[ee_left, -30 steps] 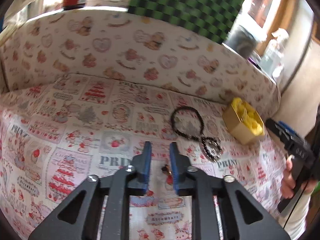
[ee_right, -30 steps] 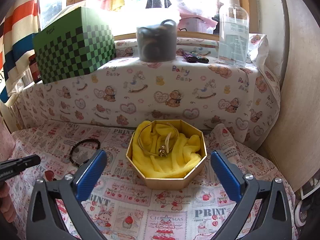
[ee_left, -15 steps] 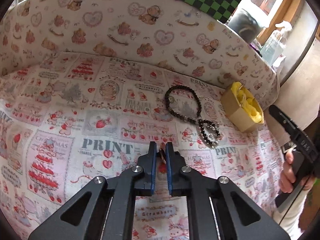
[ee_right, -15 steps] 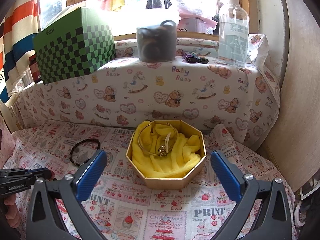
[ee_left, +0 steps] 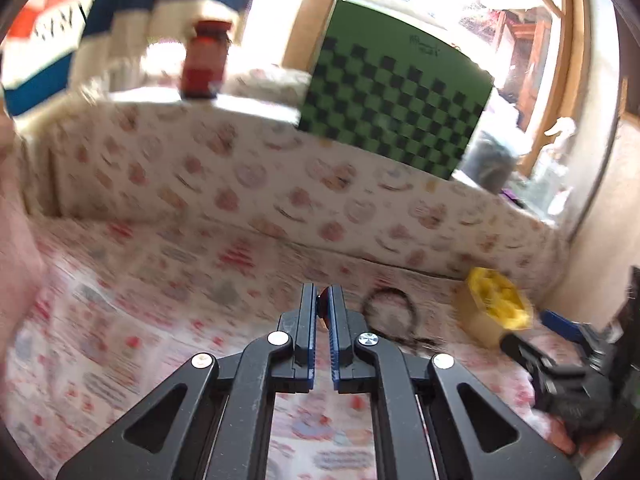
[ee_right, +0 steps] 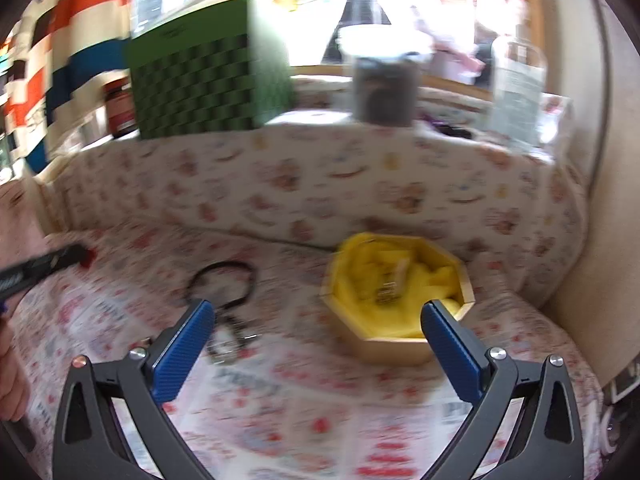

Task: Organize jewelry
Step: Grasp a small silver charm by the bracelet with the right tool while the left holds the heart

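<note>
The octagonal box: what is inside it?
The octagonal box holds crumpled yellow cloth with a blurred, pale piece of jewelry on top. The cloth hides the bottom.

Bracelet (ee_right: 224, 286) lies left of the box (ee_right: 400, 300), apart.

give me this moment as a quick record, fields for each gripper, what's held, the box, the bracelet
left gripper: shut on a small red piece
red piece: pinched between the fingertips, lifted off the cloth; too blurred to identify
right gripper: open, holding nothing, in front of the box
box: octagonal, open, yellow lining, a pale band and a small metallic piece inside
bracelet: dark beads, lying on the cloth left of the box, apart from it
cloth: printed fabric covering the surface
image quality: both views motion-blurred
</note>
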A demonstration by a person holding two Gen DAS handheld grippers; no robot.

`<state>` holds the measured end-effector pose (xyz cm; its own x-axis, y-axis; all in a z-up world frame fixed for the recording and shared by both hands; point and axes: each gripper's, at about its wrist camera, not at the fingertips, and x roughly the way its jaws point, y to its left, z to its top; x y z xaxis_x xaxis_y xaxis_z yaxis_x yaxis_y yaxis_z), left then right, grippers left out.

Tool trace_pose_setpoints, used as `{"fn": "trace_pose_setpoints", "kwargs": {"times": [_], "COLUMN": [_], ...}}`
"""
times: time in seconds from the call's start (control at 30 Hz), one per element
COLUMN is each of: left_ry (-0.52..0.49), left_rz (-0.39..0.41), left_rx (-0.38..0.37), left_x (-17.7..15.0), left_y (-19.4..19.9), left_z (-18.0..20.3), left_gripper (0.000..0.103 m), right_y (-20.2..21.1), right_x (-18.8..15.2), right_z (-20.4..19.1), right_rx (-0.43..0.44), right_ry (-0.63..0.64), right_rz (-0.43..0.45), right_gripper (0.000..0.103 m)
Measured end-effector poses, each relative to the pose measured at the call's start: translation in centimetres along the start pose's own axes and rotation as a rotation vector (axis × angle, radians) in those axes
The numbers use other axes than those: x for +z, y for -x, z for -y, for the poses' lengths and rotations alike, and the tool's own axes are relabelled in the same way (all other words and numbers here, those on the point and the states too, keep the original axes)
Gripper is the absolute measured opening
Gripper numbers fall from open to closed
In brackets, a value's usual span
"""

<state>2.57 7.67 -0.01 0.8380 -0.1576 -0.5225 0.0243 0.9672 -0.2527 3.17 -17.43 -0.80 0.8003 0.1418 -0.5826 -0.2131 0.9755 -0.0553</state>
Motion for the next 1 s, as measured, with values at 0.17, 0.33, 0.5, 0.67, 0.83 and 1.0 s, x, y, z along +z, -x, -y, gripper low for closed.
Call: {"fn": "trace_pose_setpoints", "kwargs": {"times": [0.17,0.33,0.5,0.67,0.83,1.0], "left_ry": [0.000,0.011,0.053,0.089,0.079,0.082], "left_rz": [-0.002,0.020,0.017,-0.007,0.006,0.017], "left_rx": [0.026,0.063,0.063,0.042,0.043,0.051], "left_x": [0.2,0.1,0.3,0.3,0.2,0.2], "left_y": [-0.2,0.4,0.5,0.1,0.4,0.7], "left_z": [0.0,-0.5,-1.2,-1.6,-1.4,-1.5], "left_gripper": [0.005,0.005,0.005,0.005,0.005,0.005], "right_y": [-1.1,-3.0,-4.2,-5.1,-5.2,-5.0], "right_x": [-0.7,-2.0,-2.2,-2.5,-2.5,-2.4], "right_z": [-4.0,-7.5,-9.1,-10.1,-10.4,-10.2], "right_rx": [0.141,0.214,0.271,0.288,0.291,0.304], "right_ry": [0.060,0.127,0.123,0.121,0.133,0.112], "right_rz": [-0.104,-0.204,-0.261,-0.289,-0.275,-0.279], "right_gripper": [0.080,0.057,0.049,0.042,0.026,0.021]}}
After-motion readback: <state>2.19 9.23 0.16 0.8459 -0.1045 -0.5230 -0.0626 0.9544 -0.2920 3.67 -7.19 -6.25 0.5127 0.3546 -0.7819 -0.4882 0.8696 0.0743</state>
